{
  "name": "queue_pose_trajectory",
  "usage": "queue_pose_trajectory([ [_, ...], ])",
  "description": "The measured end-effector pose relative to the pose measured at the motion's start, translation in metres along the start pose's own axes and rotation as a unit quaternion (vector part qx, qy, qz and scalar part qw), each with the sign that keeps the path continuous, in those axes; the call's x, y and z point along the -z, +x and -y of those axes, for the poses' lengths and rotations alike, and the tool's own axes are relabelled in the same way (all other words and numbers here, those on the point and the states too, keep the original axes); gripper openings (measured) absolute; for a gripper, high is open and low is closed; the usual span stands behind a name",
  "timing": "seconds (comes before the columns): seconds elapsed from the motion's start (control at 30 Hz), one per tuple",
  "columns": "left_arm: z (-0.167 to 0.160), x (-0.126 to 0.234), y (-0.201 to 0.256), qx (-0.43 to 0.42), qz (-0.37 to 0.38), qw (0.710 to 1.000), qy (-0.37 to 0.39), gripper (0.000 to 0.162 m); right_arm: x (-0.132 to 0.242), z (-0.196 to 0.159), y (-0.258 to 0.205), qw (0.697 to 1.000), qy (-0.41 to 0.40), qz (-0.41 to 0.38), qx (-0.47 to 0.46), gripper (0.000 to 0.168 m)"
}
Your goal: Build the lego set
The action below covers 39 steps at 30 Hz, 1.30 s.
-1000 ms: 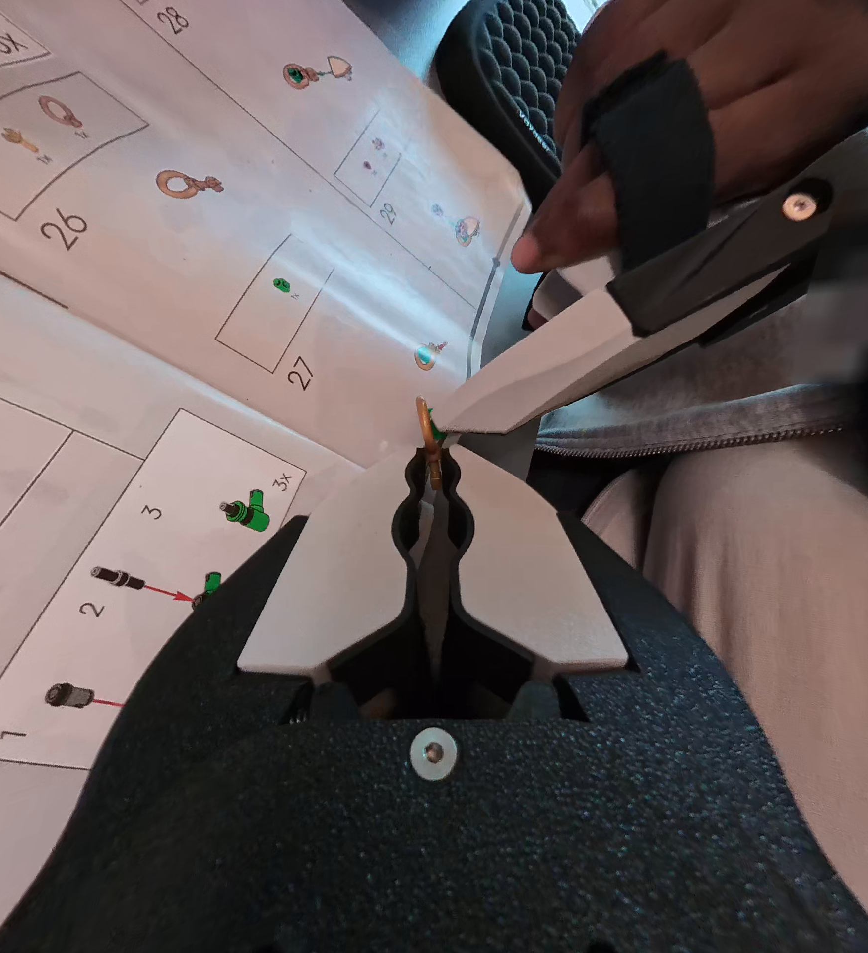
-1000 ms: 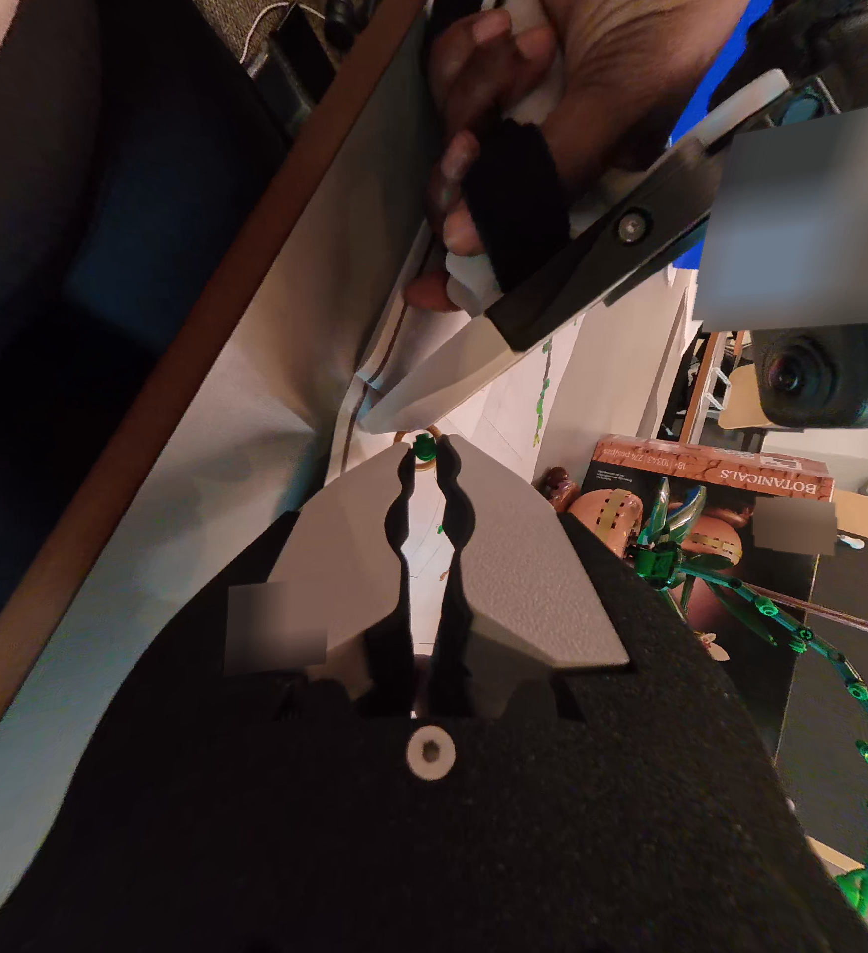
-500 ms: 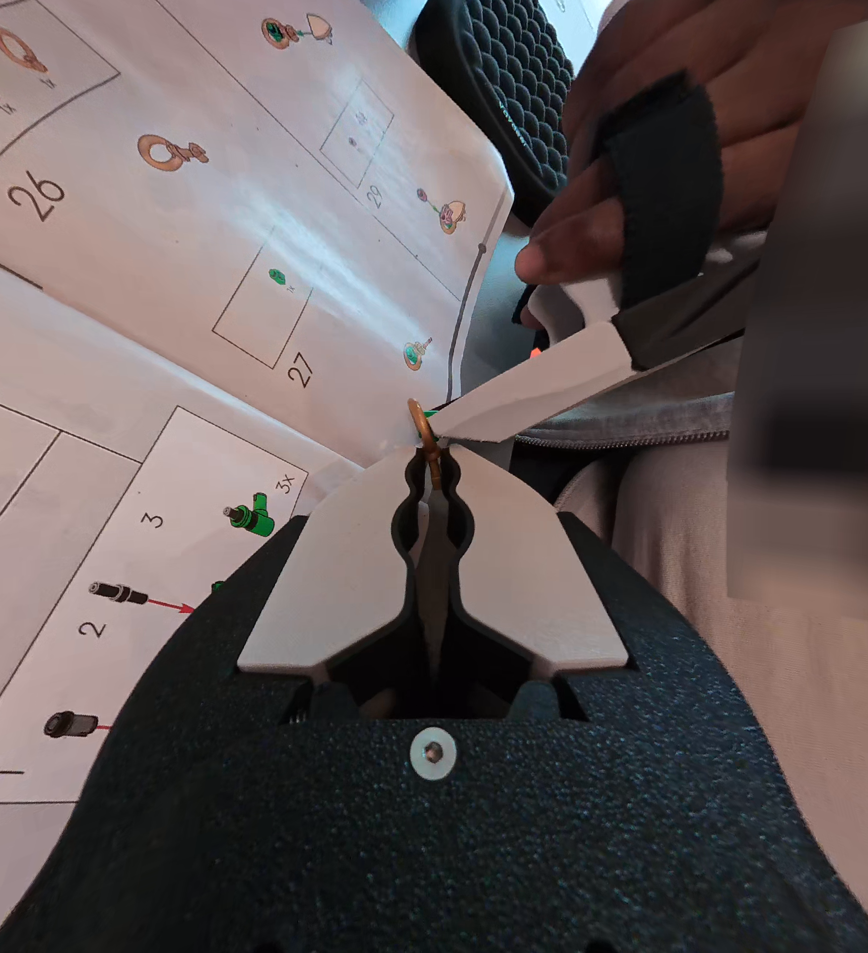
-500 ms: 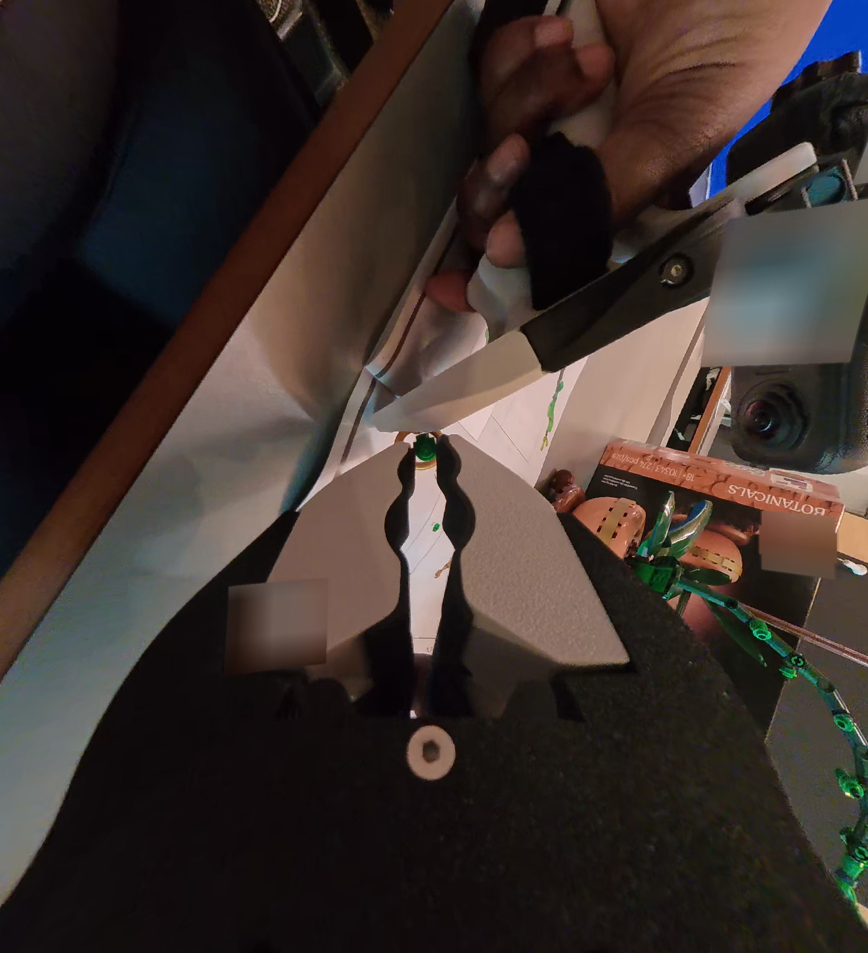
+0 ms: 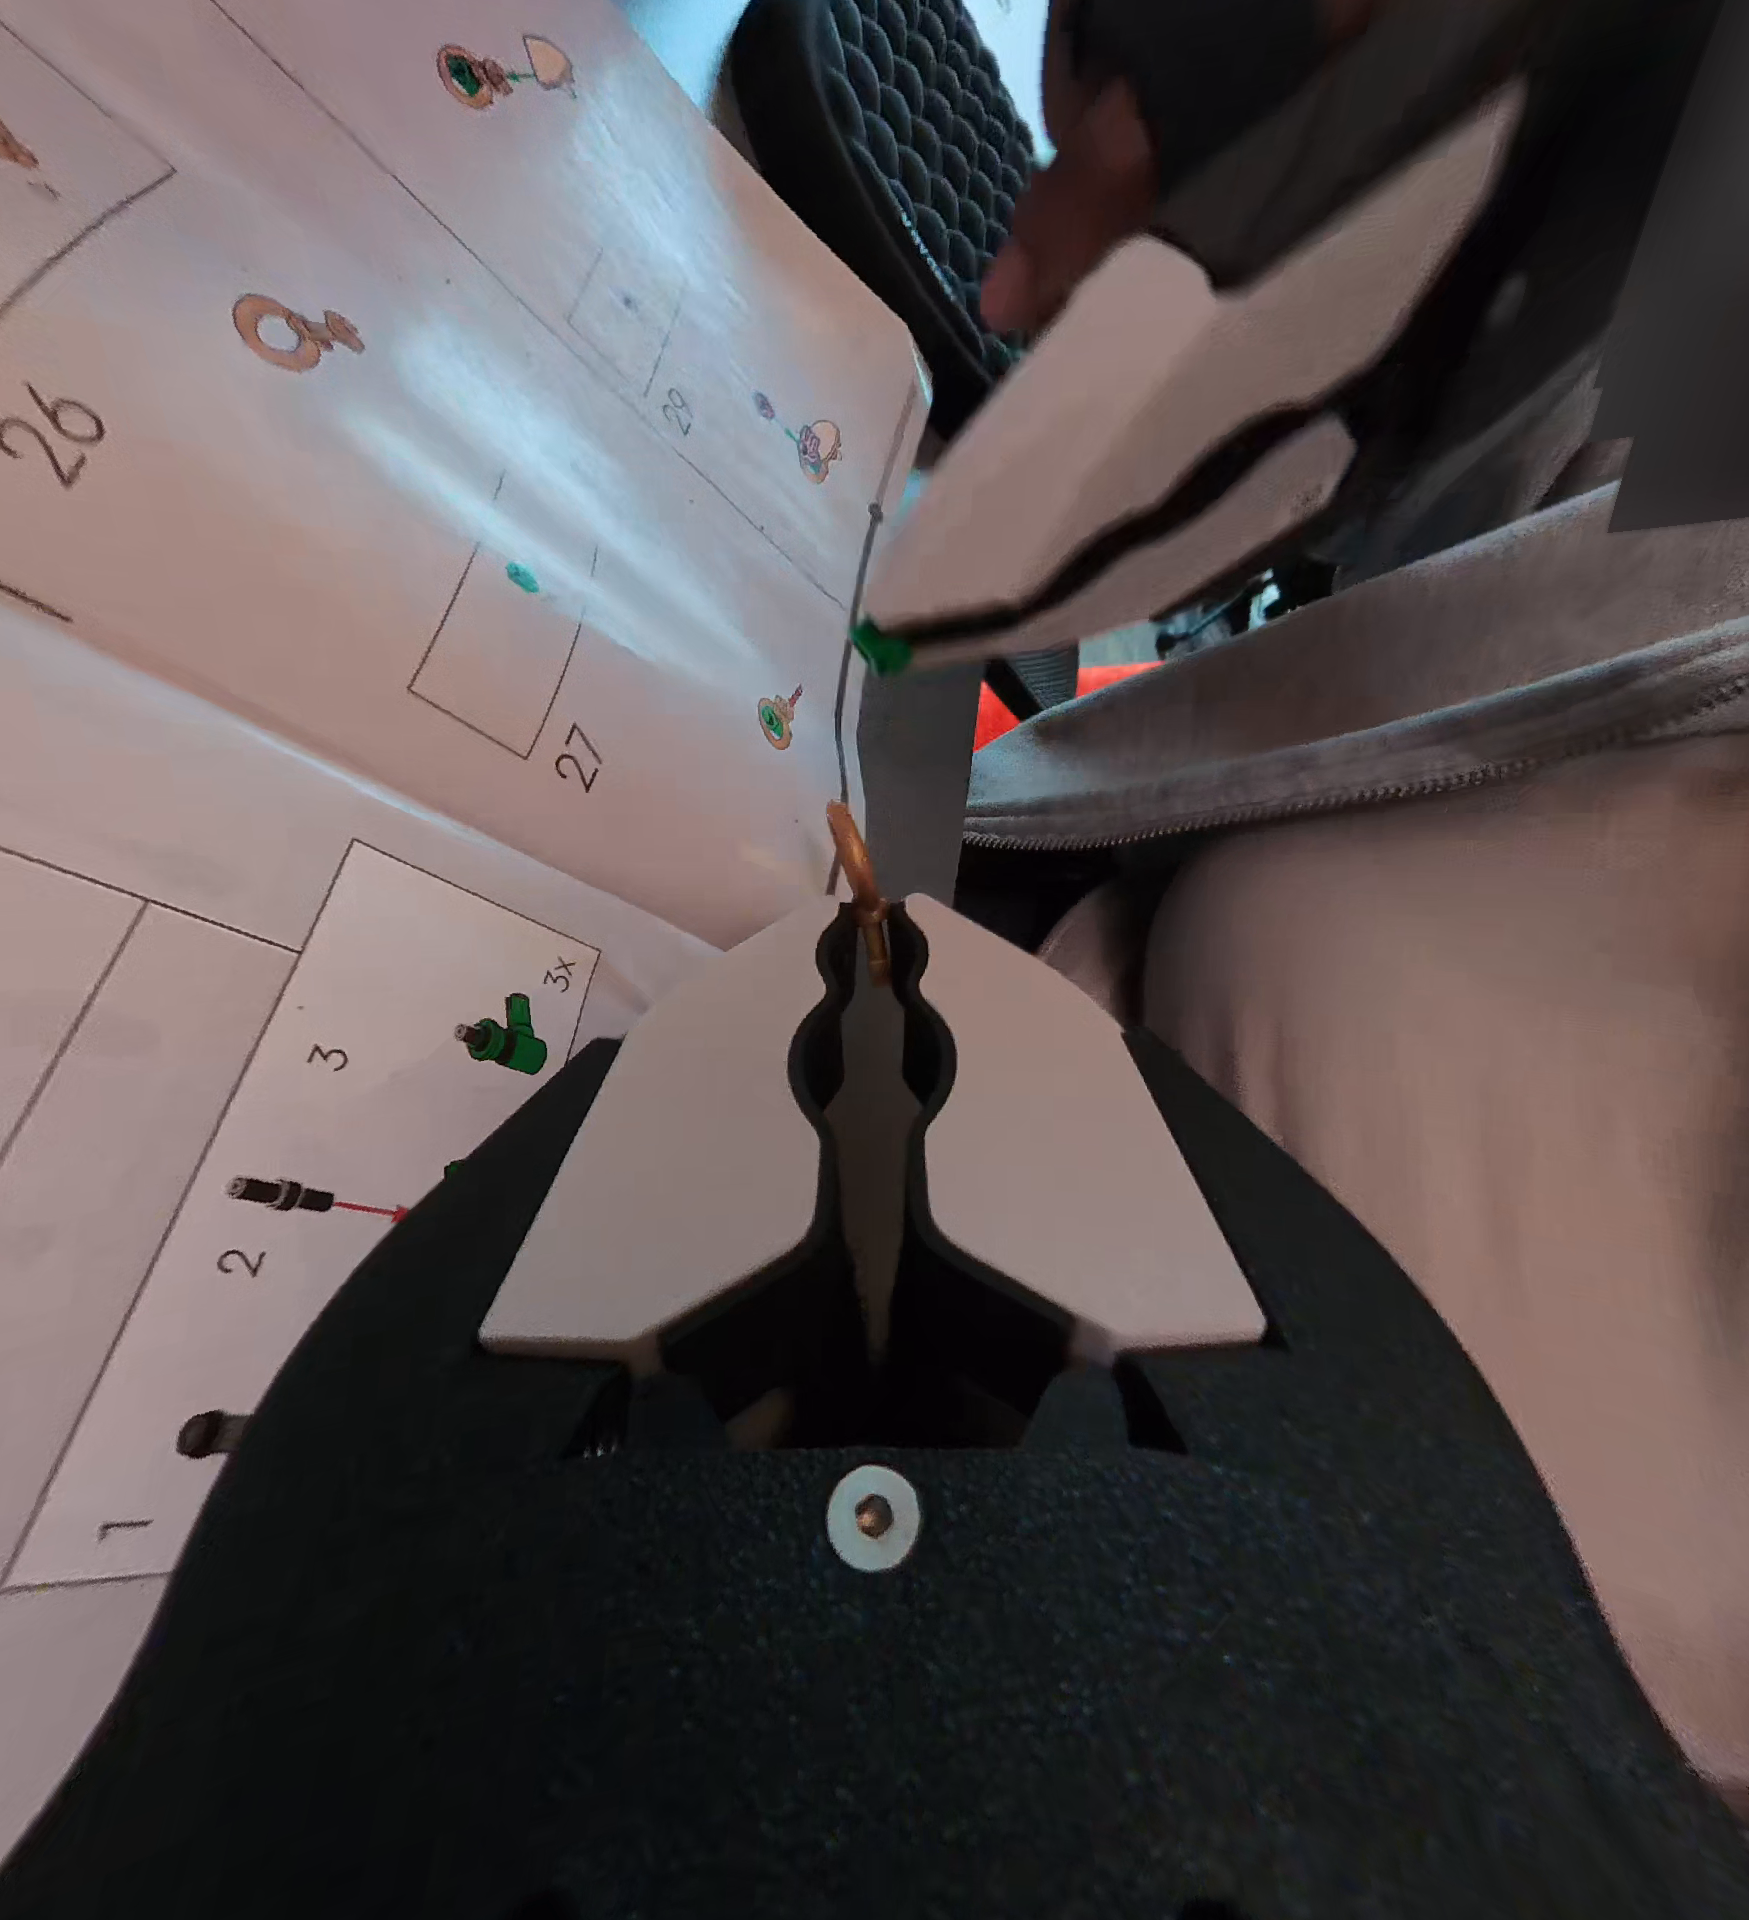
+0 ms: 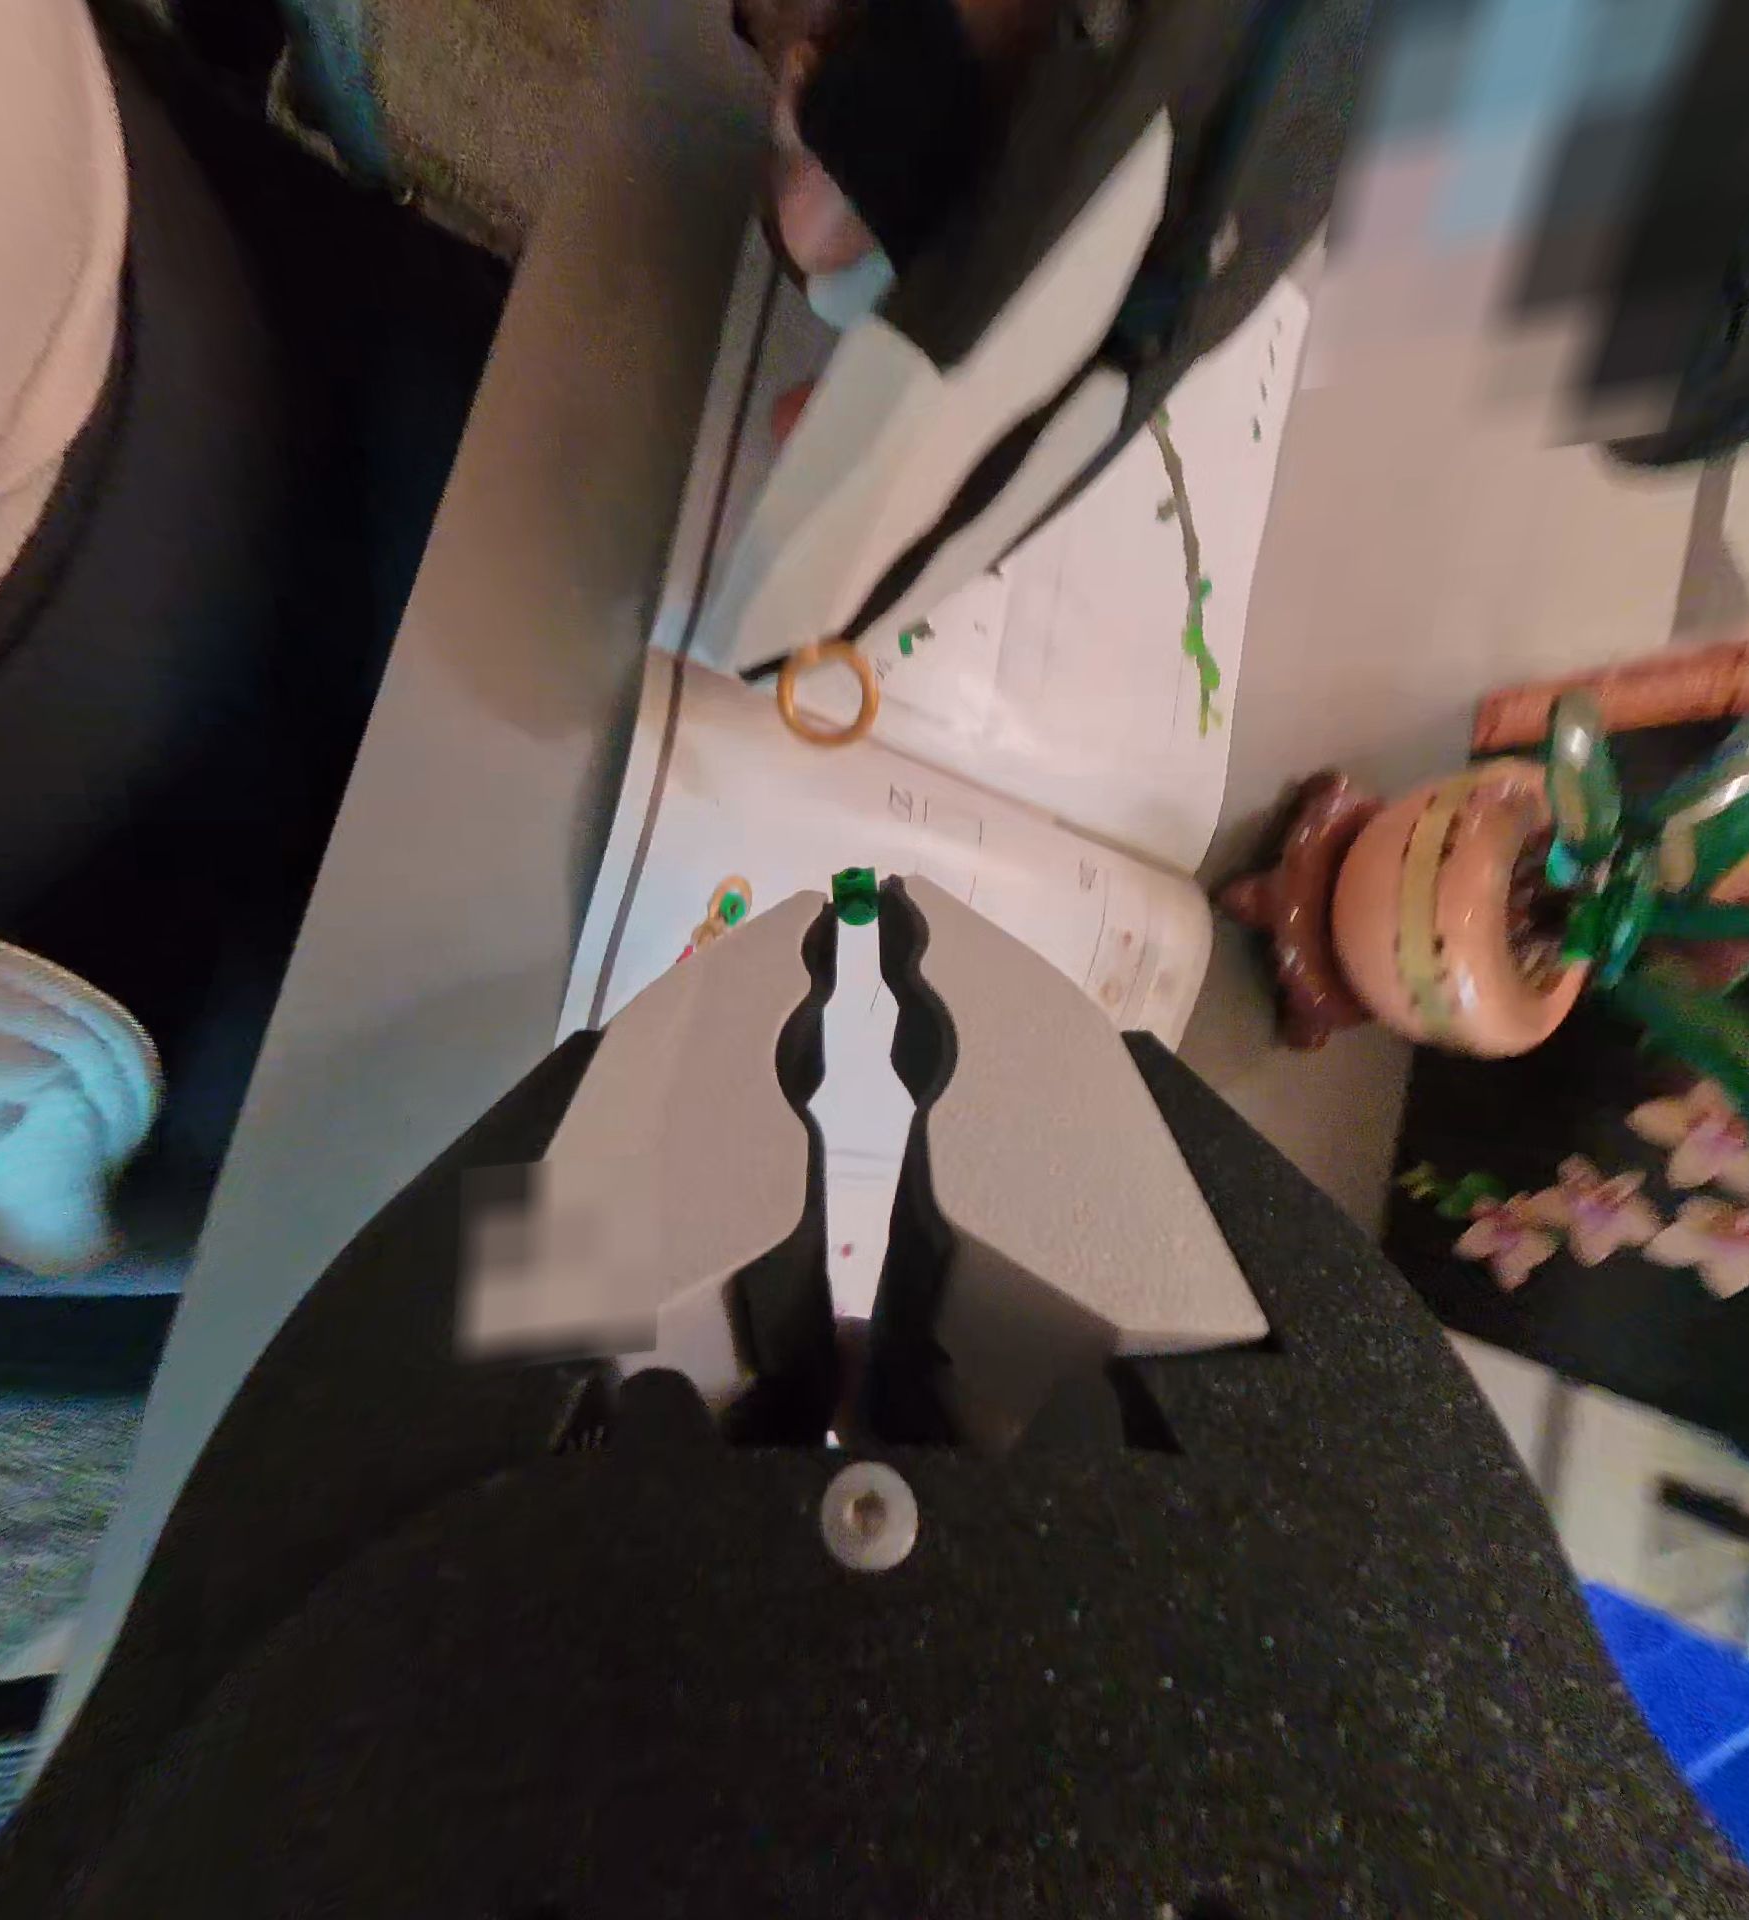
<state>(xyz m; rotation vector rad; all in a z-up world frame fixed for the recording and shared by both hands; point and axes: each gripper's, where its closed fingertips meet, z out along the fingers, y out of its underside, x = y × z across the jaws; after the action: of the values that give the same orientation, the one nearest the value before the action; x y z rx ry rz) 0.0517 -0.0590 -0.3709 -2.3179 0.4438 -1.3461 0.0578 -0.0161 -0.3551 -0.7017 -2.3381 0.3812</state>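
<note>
My left gripper [image 5: 872, 906] is shut on a small tan ring piece [image 5: 852, 854] that sticks out of its tips; the ring also shows in the right wrist view [image 6: 826, 690], at the tips of the left gripper seen there. My right gripper [image 6: 857, 902] is shut on a small green stud piece [image 6: 855, 896]. In the left wrist view the right gripper [image 5: 1109, 488] hangs above and to the right, with the green piece [image 5: 880, 646] at its tip, apart from the ring. Both are held over the open instruction booklet [image 5: 361, 499].
A partly built potted plant model [image 6: 1452, 935] with green stems lies at the right beside a brown box [image 6: 1659, 675]. Pink flower pieces [image 6: 1628, 1195] lie on a dark mat. The table edge [image 6: 434, 727] and the person's lap [image 5: 1472, 1039] are close by.
The two grippers have pulled apart: the green piece, earlier pressed against the ring, is now clear of it, still in the right gripper. Both views are blurred by motion.
</note>
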Motion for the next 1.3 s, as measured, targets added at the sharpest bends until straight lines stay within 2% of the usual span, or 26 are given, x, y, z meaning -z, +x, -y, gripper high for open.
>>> queue_pose_trajectory([
  [0.1, 0.007, 0.008, 0.002, -0.023, 0.011, 0.999, -0.02, 0.006, 0.005, -0.018, -0.003, 0.995, 0.007, 0.005, -0.101, 0.008],
  [0.2, 0.012, 0.012, -0.002, -0.03, 0.024, 0.997, -0.064, 0.006, 0.003, -0.032, -0.012, 0.989, -0.007, 0.007, -0.147, 0.007],
  [0.3, 0.007, 0.009, -0.007, -0.01, 0.02, 0.991, -0.133, 0.006, 0.0, -0.043, -0.02, 0.986, -0.023, 0.003, -0.163, 0.007],
  [0.43, 0.002, 0.0, -0.012, 0.03, 0.017, 0.978, -0.206, 0.006, -0.001, -0.05, -0.022, 0.979, -0.003, 0.001, -0.202, 0.007],
  [0.63, 0.016, -0.011, -0.014, 0.044, 0.035, 0.967, -0.248, 0.009, 0.006, -0.05, -0.022, 0.975, 0.042, 0.0, -0.22, 0.008],
  [0.87, 0.017, -0.013, -0.022, 0.046, 0.063, 0.961, -0.265, 0.019, 0.008, -0.053, -0.026, 0.973, 0.055, 0.007, -0.222, 0.008],
  [1.1, 0.014, 0.001, -0.029, -0.072, 0.137, 0.96, -0.235, 0.026, 0.009, -0.034, -0.022, 0.957, 0.098, 0.04, -0.269, 0.008],
  [1.2, 0.021, 0.003, -0.034, -0.169, 0.185, 0.949, -0.191, 0.024, 0.005, -0.018, -0.018, 0.945, 0.117, 0.063, -0.299, 0.008],
  [1.3, 0.022, 0.002, -0.029, -0.252, 0.203, 0.933, -0.16, 0.023, -0.002, -0.01, -0.01, 0.935, 0.116, 0.073, -0.326, 0.008],
])
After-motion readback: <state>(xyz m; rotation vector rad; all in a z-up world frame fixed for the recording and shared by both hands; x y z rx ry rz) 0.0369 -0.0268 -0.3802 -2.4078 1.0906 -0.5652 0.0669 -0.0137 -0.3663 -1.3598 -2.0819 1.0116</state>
